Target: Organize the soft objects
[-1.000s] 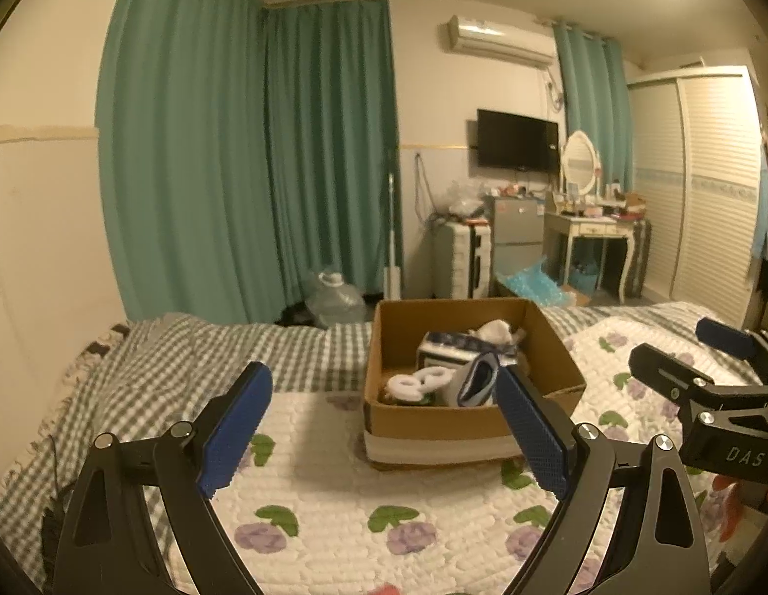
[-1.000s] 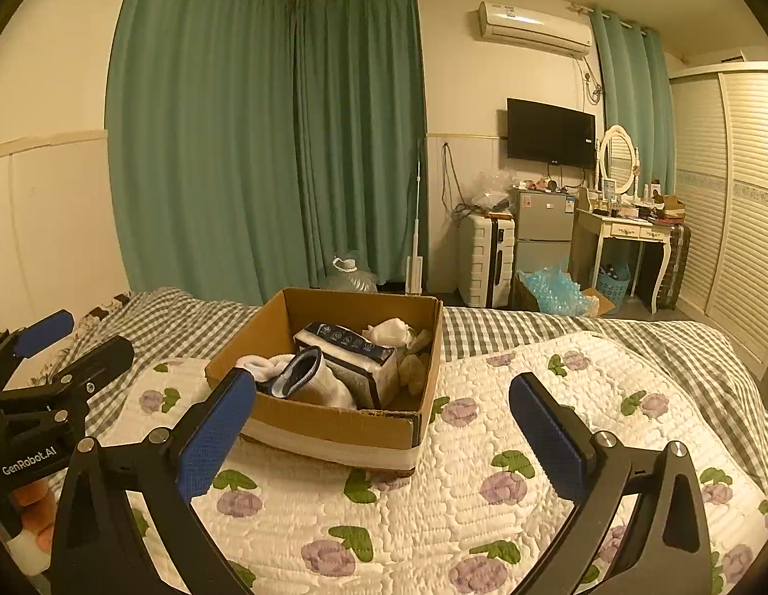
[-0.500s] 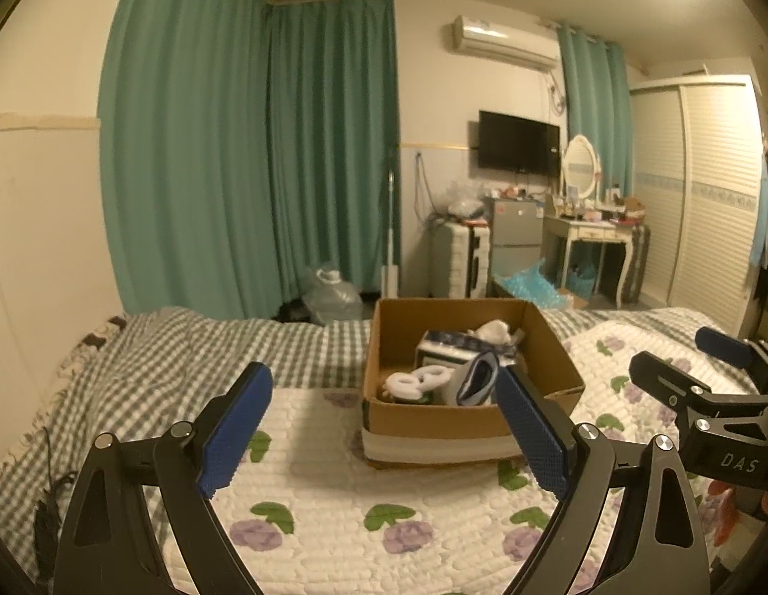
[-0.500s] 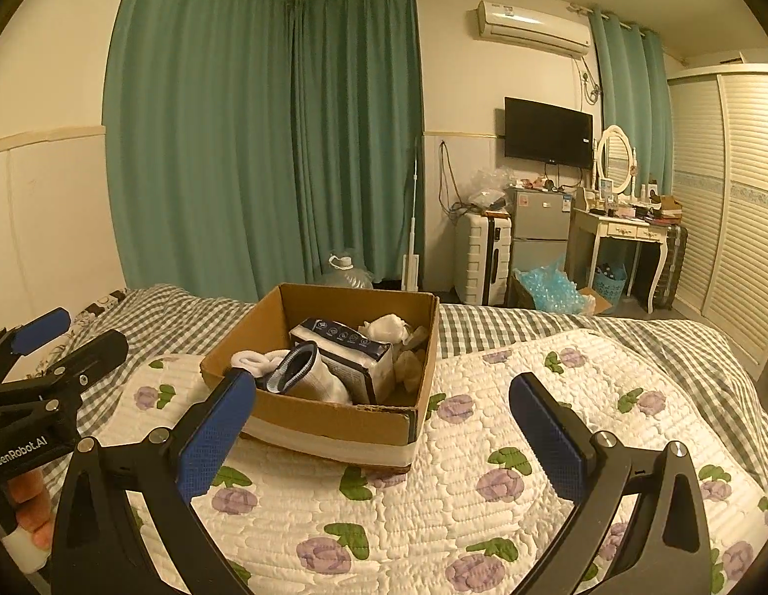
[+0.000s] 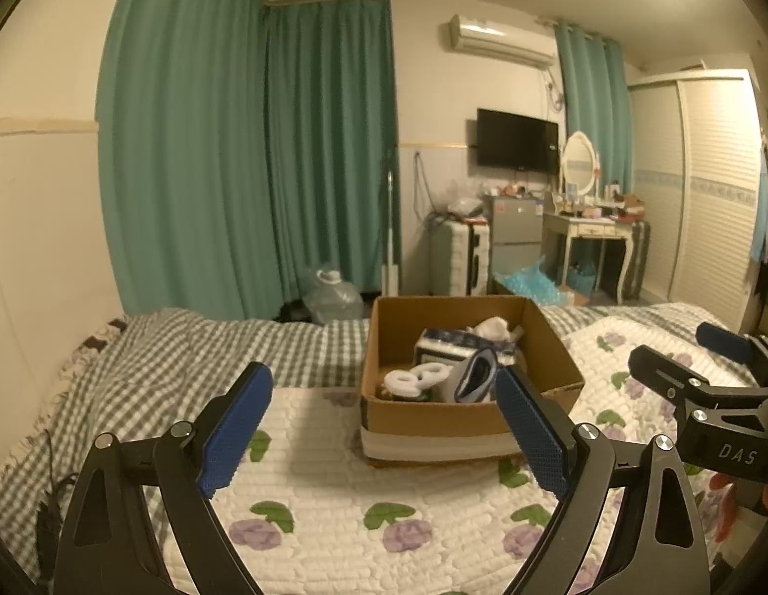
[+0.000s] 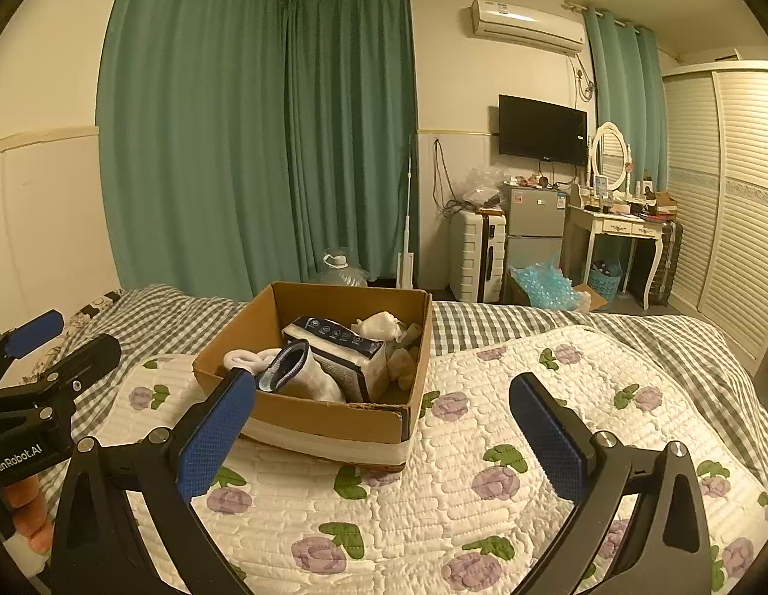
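A brown cardboard box (image 5: 423, 419) (image 6: 314, 416) stands on the bed's flowered quilt. It holds rolled white socks (image 5: 416, 378) (image 6: 245, 359), a white sock with a dark blue cuff (image 5: 475, 379) (image 6: 297, 377), a white pack with a dark blue top (image 5: 445, 342) (image 6: 344, 347) and crumpled white cloth (image 5: 493, 327) (image 6: 381, 325). My left gripper (image 5: 384, 426) (image 6: 49, 347) is open and empty, in front of the box. My right gripper (image 6: 384, 436) (image 5: 691, 354) is open and empty, in front of the box to its right.
The flowered quilt (image 6: 483, 486) lies over a grey checked blanket (image 5: 185, 347). Beyond the bed stand green curtains (image 6: 284, 148), a water jug (image 5: 331, 295), a white suitcase (image 6: 478, 253), a small fridge (image 6: 535, 228), a dressing table (image 6: 617, 228) and a wardrobe (image 6: 731, 198).
Both grippers have drawn back slightly and risen, so the box looks a little farther and lower. Both stay open and empty.
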Demonstrator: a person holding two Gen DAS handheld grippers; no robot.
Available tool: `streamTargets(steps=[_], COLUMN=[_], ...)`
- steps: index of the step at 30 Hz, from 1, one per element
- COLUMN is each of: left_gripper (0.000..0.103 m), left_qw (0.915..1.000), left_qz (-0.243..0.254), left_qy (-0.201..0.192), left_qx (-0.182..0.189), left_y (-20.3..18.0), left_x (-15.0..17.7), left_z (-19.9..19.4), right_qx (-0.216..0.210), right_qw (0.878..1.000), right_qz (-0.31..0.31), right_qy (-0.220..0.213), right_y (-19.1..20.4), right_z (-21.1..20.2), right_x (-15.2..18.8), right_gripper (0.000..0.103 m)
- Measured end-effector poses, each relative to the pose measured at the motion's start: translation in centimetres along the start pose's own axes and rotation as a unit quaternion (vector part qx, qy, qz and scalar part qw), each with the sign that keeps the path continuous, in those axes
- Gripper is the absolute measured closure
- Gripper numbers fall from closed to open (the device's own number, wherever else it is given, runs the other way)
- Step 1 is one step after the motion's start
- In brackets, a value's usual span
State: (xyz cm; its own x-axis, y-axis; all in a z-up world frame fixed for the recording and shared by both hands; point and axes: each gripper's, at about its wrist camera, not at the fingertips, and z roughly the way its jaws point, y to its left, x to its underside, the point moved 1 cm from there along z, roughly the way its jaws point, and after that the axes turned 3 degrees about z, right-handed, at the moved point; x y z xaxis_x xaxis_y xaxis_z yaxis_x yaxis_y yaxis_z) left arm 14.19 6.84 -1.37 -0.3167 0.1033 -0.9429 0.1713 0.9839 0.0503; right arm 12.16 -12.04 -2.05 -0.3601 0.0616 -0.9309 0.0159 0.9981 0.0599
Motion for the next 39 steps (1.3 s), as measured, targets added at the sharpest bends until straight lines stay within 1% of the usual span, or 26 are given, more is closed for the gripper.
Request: streamTargets(steps=[39], left_gripper=[0.01], left_qw=[0.9999], left_qz=[0.005], left_qy=[0.011], left_qx=[0.007], left_y=[0.12], left_x=[0.86], left_z=[0.73], right_qx=[0.009], right_qw=[1.0], right_qz=[0.009], right_qy=[0.015], right_y=[-0.26], right_z=[0.66], right_x=[0.41], right_gripper=[0.0])
